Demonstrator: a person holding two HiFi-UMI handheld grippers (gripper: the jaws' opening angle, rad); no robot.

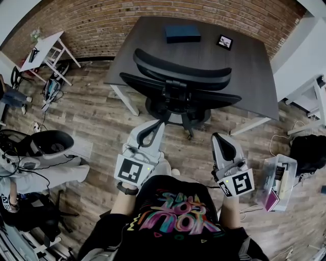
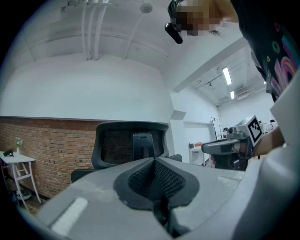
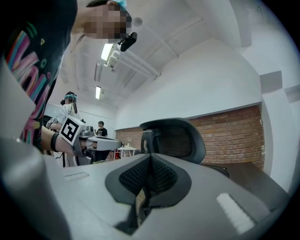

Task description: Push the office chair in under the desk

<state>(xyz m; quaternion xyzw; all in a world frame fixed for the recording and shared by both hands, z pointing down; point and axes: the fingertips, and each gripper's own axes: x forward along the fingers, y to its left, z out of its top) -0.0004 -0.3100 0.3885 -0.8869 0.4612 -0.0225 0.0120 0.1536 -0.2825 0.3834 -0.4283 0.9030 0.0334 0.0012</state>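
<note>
A black office chair [image 1: 178,86] stands with its back towards me, its seat partly under the dark desk [image 1: 244,61]. My left gripper [image 1: 157,124] and right gripper [image 1: 220,136] are held level just behind the chair, short of its backrest and apart from it. Both are shut with nothing between their jaws. In the left gripper view the shut gripper [image 2: 153,161] points at the chair's headrest [image 2: 131,143], with the right gripper [image 2: 229,145] off to the side. In the right gripper view the shut gripper [image 3: 150,157] faces the headrest [image 3: 176,136], and the left gripper [image 3: 96,140] shows beside it.
A blue box [image 1: 182,33] and a small framed card [image 1: 224,42] lie on the desk. A white side table [image 1: 46,51] stands at far left, another chair [image 1: 48,142] at left, a plastic bin [image 1: 275,181] at right. A brick wall [image 1: 153,15] runs behind the desk.
</note>
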